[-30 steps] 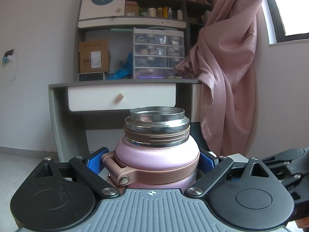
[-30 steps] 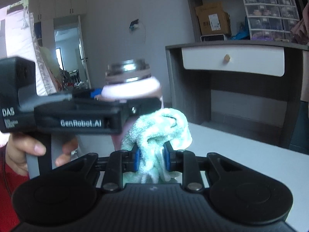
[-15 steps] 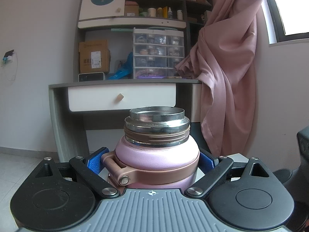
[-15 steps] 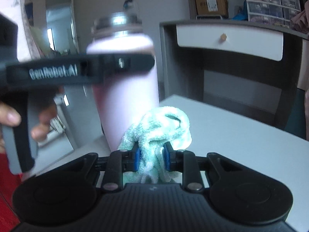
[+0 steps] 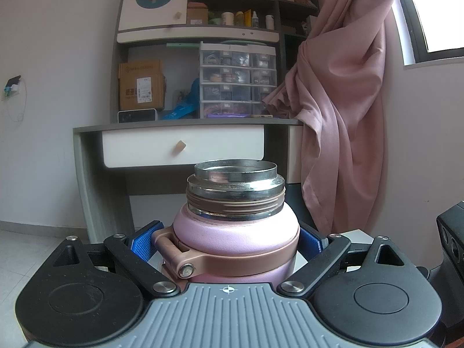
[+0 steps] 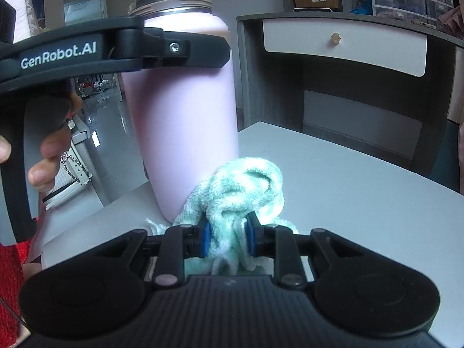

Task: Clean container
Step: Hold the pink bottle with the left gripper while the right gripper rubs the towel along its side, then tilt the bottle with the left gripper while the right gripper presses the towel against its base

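A tall pink flask (image 5: pixel 236 237) with an open steel mouth stands upright on the white table (image 6: pixel 362 179). My left gripper (image 5: pixel 229 240) is shut on the flask's shoulder, its blue pads (image 5: pixel 143 239) pressed on both sides just under the rose-gold band. In the right wrist view the same flask (image 6: pixel 185 110) rises at the left, with the left gripper's black body (image 6: pixel 95 49) across its top and a person's hand on the grip. My right gripper (image 6: pixel 227 239) is shut on a bunched green-and-white cloth (image 6: pixel 243 185), which sits low against the flask's base.
A grey desk (image 5: pixel 185 127) with a white drawer (image 5: pixel 182 149) stands behind the table, under shelves, a cardboard box (image 5: pixel 140 87) and a clear drawer unit (image 5: pixel 237 81). A pink curtain (image 5: pixel 342 101) hangs at the right. A red sleeve (image 6: pixel 10 278) shows at the lower left.
My right gripper with the cloth has sunk from beside the flask's top to near its base and tipped downward. The flask and my left gripper have not moved.
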Tool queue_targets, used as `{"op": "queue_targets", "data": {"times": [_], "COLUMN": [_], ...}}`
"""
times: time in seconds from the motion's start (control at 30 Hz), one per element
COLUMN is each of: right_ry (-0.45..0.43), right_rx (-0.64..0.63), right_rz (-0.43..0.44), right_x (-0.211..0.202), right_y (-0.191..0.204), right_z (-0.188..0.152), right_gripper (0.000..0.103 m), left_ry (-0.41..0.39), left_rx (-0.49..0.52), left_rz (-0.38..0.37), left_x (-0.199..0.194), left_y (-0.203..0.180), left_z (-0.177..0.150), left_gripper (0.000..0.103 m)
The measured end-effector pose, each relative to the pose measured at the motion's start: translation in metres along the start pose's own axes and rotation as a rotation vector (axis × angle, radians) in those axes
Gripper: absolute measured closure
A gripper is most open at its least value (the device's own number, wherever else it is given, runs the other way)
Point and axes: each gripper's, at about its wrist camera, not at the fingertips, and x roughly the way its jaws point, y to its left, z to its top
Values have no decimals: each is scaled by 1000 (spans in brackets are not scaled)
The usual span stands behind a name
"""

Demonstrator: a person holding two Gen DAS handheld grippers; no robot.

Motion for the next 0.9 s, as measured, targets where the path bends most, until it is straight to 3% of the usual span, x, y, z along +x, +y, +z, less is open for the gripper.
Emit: {"op": "queue_targets", "data": {"times": [0.2,0.23,0.73,0.9], "right_ry": [-6,-7,-9,-8], "right_rx": [1,1,-27,-26], "right_rz": [1,1,-3,0], "right_x": [0,0,-3,-3], "right_y": [-1,-1,-4,-7], "right_z": [-2,-2,-3,-2], "right_gripper": [79,79,79,79], "left_ry": [4,1,-79,-105], "left_rx": [-1,-3,40,-6], "left_rz": [17,30,220,283], "left_x": [1,0,-40,-62], "left_y": [0,0,-29,-40], "left_z": [-1,0,6,5], "left_gripper": [6,0,0,0]}}
